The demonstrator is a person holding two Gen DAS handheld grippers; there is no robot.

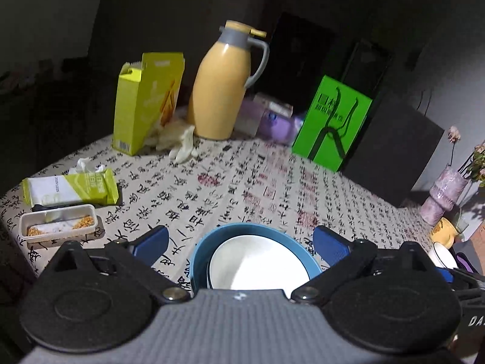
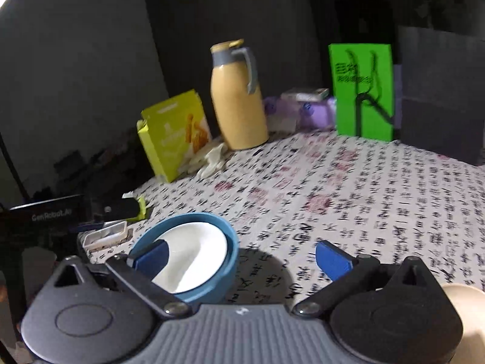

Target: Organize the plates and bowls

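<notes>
A blue bowl (image 1: 197, 254) with a white bowl (image 1: 257, 264) nested inside it stands on the calligraphy tablecloth (image 1: 242, 182). My left gripper (image 1: 241, 244) is open and empty, its blue fingers straddling the stack from above. In the right wrist view the blue bowl (image 2: 224, 273) and the white bowl (image 2: 197, 254) lie lower left. My right gripper (image 2: 242, 257) is open and empty, its left finger over the bowls. Another white bowl (image 1: 441, 254) and a yellow cup (image 1: 444, 230) show at the right edge.
At the back stand a yellow thermos jug (image 1: 221, 88), a yellow snack box (image 1: 148, 100), a green bag (image 1: 333, 121), purple tissue packs (image 1: 272, 118) and a black box (image 1: 394, 148). A wipes pack (image 1: 69, 188) and a food tray (image 1: 57, 223) lie left. A vase (image 1: 445, 194) stands right.
</notes>
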